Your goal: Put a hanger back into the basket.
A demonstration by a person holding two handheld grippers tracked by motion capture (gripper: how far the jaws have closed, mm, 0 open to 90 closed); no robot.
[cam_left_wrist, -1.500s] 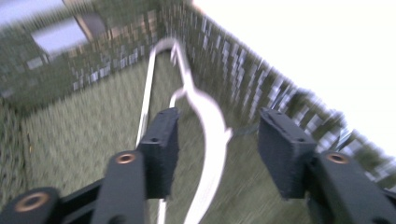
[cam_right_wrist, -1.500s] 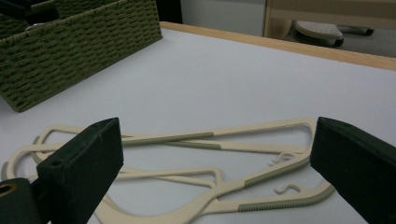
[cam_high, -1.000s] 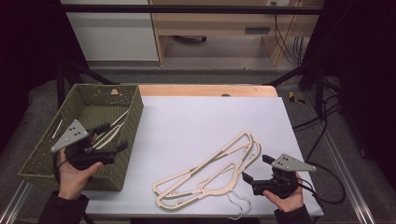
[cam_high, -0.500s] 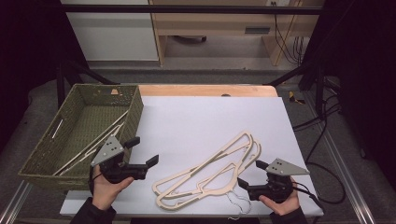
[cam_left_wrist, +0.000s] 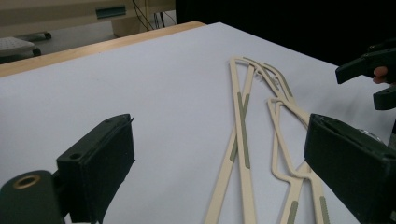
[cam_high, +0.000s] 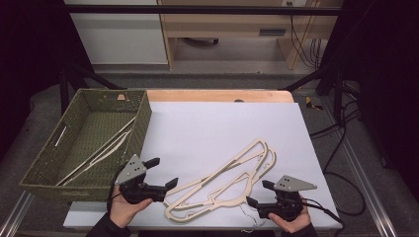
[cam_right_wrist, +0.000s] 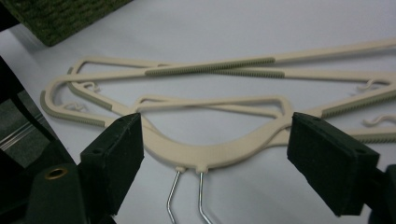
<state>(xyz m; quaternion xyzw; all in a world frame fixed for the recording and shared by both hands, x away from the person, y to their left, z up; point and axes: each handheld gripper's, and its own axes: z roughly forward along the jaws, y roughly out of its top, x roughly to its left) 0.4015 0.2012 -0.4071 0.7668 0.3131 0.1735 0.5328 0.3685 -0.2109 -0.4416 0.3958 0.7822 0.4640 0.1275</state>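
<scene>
2 cream hangers point(cam_high: 225, 185) lie overlapped at lower centre of the white surface point(cam_high: 222, 123). Left hand-held gripper point(cam_high: 163, 177) gapes empty beside them; right hand-held gripper point(cam_high: 256, 193), jaws just narrowing, straddles their necks untouched.

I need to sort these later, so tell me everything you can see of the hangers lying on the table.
The hangers are cream, apparently plastic, thin and flat, with ribbed grey-green grip strips on their arms and small notch hooks near the ends. At least two lie stacked and crossed on the white table, flat, running from near the front edge toward the far right. Two thin metal wire hooks leave the curved necks at the front. The right gripper has its open jaws either side of the necks, without pressing them.
</scene>
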